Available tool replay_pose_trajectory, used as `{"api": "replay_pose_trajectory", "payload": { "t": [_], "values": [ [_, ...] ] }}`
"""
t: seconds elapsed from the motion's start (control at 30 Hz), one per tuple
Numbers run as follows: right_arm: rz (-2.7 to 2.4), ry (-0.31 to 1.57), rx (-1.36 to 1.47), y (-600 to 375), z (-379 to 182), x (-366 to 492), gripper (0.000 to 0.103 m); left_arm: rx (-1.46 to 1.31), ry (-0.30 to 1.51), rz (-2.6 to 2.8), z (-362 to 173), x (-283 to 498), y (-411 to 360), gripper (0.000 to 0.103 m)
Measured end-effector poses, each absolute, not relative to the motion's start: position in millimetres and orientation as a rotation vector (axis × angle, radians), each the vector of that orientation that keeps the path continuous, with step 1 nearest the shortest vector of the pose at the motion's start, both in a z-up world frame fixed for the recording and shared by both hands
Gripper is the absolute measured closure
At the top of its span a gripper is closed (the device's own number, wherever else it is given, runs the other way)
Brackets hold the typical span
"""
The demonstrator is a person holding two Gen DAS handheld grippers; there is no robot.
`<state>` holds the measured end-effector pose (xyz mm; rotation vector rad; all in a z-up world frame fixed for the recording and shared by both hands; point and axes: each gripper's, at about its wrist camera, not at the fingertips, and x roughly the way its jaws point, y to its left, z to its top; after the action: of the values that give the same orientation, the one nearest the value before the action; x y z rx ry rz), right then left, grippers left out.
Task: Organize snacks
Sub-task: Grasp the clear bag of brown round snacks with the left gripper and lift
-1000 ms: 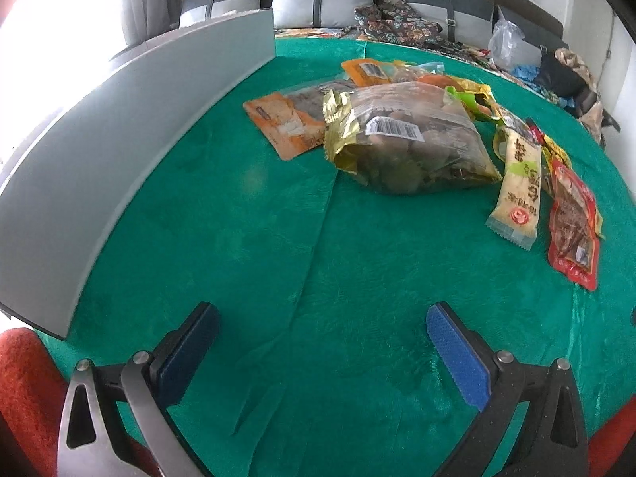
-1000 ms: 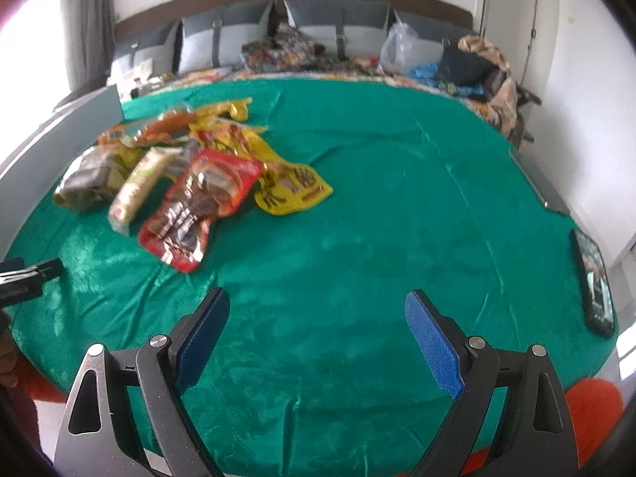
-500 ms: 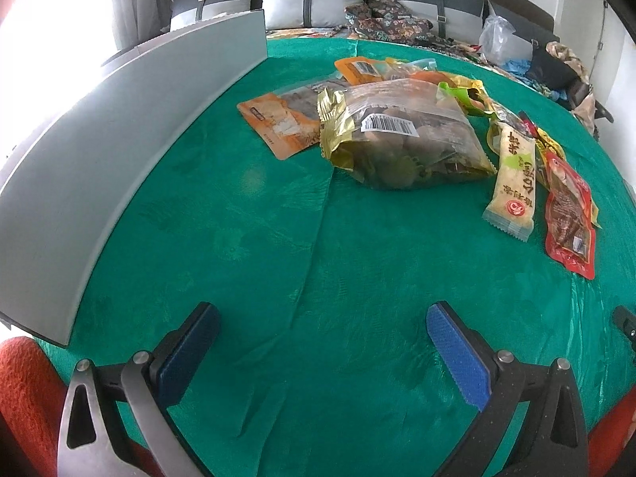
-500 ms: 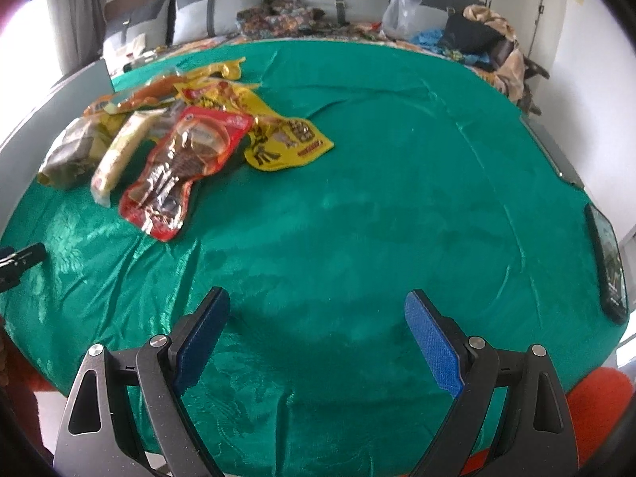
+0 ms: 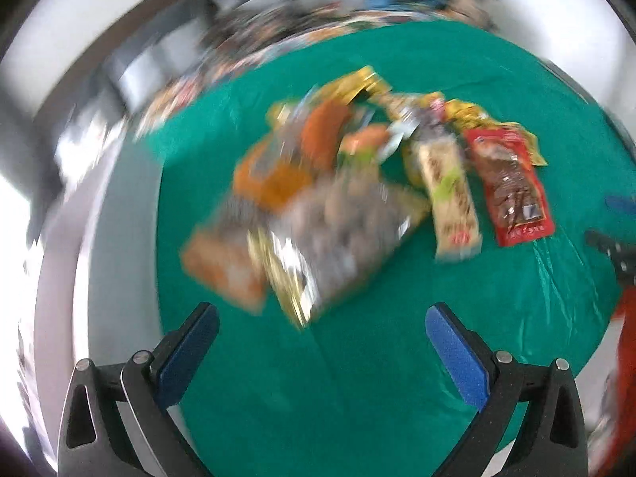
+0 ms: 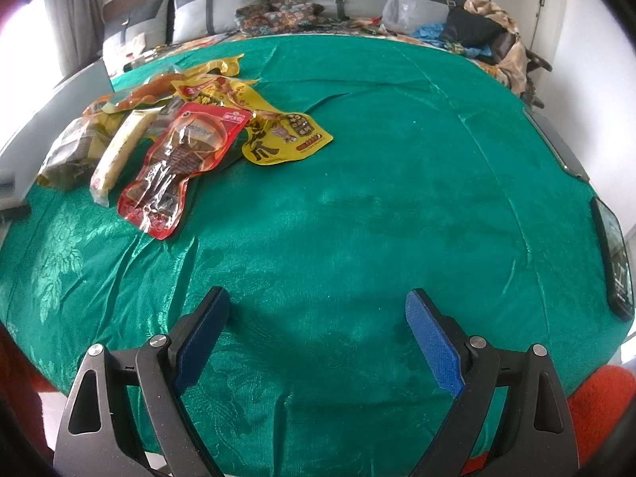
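The left gripper (image 5: 322, 328) has swung hard in the last half second: its view is now smeared with motion blur and looks down steeply on the snack pile, where before it sat low and level over bare green cloth (image 6: 357, 206). The big clear bag with gold edging (image 5: 338, 238) now lies just ahead of its fingertips, which suggests that bag is the first target. Its jaws are spread wide with nothing between them. The right gripper (image 6: 318, 322) has edged forward only slightly; it hovers over empty cloth, also wide open and empty, with the pile off to its left. There the red pouch (image 6: 179, 167) lies on top beside the long cream bar (image 6: 119, 151), with the yellow packet (image 6: 282, 135) touching the red pouch's far side. A dark phone (image 6: 614, 254) rests at the table's right edge. No snack has been lifted yet, so the sorting appears to be just starting.
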<state>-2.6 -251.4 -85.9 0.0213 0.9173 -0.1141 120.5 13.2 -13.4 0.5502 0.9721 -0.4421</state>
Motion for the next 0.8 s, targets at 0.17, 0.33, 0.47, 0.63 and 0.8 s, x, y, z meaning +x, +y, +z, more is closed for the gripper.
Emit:
{"api": "replay_pose_trajectory", "payload": {
  "t": [0.17, 0.33, 0.47, 0.63, 0.8],
  "values": [
    [-0.113, 0.916, 0.02, -251, -86, -2, 0.01, 0.656, 1.024, -0.61, -7, 160, -13, 0.0],
    [-0.11, 0.914, 0.017, -249, -86, -1, 0.01, 0.7, 1.067, -0.662, -33, 178, -40, 0.0],
    [-0.105, 0.91, 0.014, -249, -86, -2, 0.01, 0.688, 1.116, -0.642, -57, 188, -51, 0.003],
    [-0.104, 0.909, 0.013, -249, -86, -3, 0.01, 0.582, 1.12, -0.637, -52, 179, -43, 0.04],
    [-0.106, 0.909, 0.012, -250, -86, -3, 0.01, 0.45, 1.165, -0.561, -37, 136, -9, 0.044]
  ]
}}
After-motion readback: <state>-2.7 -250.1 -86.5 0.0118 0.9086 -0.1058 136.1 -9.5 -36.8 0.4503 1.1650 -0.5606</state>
